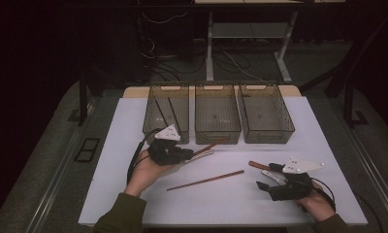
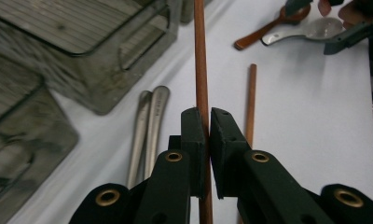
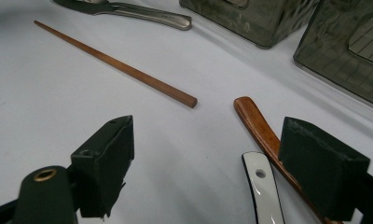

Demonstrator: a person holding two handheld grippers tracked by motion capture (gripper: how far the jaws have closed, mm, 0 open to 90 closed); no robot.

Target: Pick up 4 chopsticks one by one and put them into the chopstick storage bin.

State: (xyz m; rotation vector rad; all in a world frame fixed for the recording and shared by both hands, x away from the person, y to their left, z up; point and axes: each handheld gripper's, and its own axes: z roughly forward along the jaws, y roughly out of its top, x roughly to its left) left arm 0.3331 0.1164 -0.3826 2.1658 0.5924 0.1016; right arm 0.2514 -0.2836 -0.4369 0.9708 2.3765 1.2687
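High view: my left gripper (image 1: pixel 182 154) is over the table (image 1: pixel 134 116), just in front of the left bin (image 1: pixel 166 109) of three set along the far edge, and its jaws are clamped on a held chopstick (image 1: pixel 212 145) that points toward the middle bin (image 1: pixel 217 112). A second chopstick (image 1: pixel 205 180) lies flat near the table's centre. My right gripper (image 1: pixel 267 179) rests near the near right corner, beside a wooden-handled utensil (image 1: pixel 258 165). Left gripper view: my two jaws stand together on the held chopstick (image 2: pixel 201 74), which runs straight up between them; two metal handles (image 2: pixel 148 130) lie side by side on the table to one side, the second chopstick (image 2: pixel 251 100) to the other, and a bin wall (image 2: pixel 96 51) stands near. Right gripper view: my jaws stand wide apart with nothing between the pads; the wooden-handled utensil (image 3: pixel 257 123) and a white handle (image 3: pixel 264 186) lie by one jaw, and the second chopstick (image 3: pixel 119 65) lies well apart on the bare table.
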